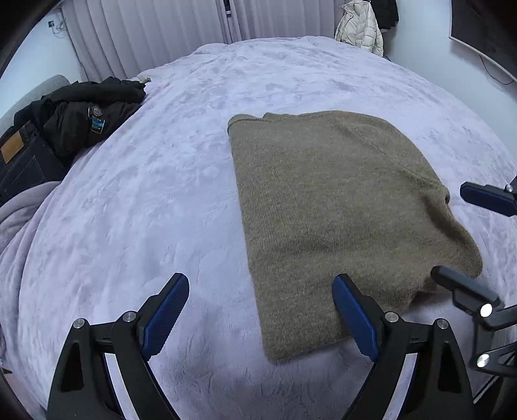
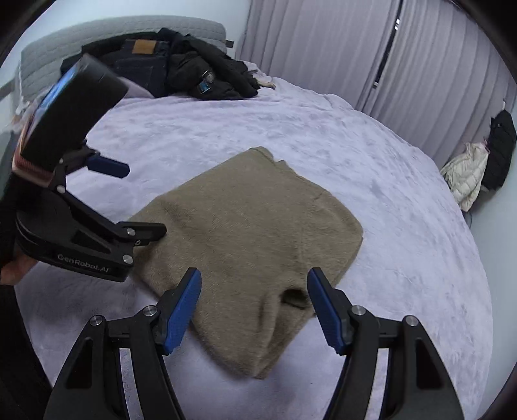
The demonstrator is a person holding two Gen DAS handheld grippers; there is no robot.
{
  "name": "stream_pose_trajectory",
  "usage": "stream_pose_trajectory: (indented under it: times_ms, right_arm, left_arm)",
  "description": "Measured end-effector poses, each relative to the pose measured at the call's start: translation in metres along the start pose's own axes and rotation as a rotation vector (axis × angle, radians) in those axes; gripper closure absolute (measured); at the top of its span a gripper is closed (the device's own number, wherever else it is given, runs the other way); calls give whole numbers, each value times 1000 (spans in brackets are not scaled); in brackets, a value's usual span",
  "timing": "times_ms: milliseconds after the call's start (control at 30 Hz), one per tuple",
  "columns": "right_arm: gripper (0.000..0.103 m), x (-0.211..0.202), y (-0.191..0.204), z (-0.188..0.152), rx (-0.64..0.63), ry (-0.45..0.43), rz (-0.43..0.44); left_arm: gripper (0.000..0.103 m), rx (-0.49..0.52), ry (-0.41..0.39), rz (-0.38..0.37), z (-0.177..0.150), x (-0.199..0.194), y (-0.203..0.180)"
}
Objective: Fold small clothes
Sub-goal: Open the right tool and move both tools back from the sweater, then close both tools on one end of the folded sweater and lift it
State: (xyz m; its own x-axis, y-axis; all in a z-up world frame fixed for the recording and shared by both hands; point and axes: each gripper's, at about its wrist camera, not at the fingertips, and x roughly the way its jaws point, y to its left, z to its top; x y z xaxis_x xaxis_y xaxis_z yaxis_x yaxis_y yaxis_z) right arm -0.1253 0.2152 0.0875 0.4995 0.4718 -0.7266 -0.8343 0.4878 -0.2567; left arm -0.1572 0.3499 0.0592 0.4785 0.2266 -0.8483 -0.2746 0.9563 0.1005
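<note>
A tan knitted sweater (image 1: 326,206) lies folded into a rough rectangle on the lilac bedspread (image 1: 155,194); it also shows in the right wrist view (image 2: 245,239). My left gripper (image 1: 260,290) is open and empty, just above the sweater's near left edge. It also appears in the right wrist view (image 2: 145,202) at the sweater's left side. My right gripper (image 2: 253,290) is open and empty over the sweater's near end, where a rolled fold opens. Its fingers show at the right of the left wrist view (image 1: 462,236).
A pile of dark clothes and jeans (image 1: 58,129) lies at the head of the bed by a grey headboard (image 2: 97,35). Curtains (image 1: 155,35) hang behind. A cream jacket (image 1: 358,29) hangs beyond the far side. The bedspread (image 2: 404,226) surrounds the sweater.
</note>
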Motion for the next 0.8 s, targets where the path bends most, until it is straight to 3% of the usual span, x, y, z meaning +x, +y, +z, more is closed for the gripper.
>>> stream_pose_trajectory:
  times_ms: [133,300,400,567,700,800]
  right_arm:
    - [32,23,8,-19,-23,75,-43]
    - [32,26,-38,-48,162,131,-18]
    - [32,14,-46,-55,226,131,12]
    - [30,-10,-32,-45,202,82,-6]
    - [27,-11,-26,-25,240,15,-4]
    - [26,16,-26,-25,250,111,-27]
  left_arm:
    - [12,-12,23,11,-14,9,12]
    - [11,-56,30,-46,-25,10,29]
    - [11,-41,5,-34,-33,-1,28]
    - [11,32,-32,-75,-53,-17,20]
    - [11,21,61,54,-56,13,23]
    - [12,-89,71,-117,-59,10,48]
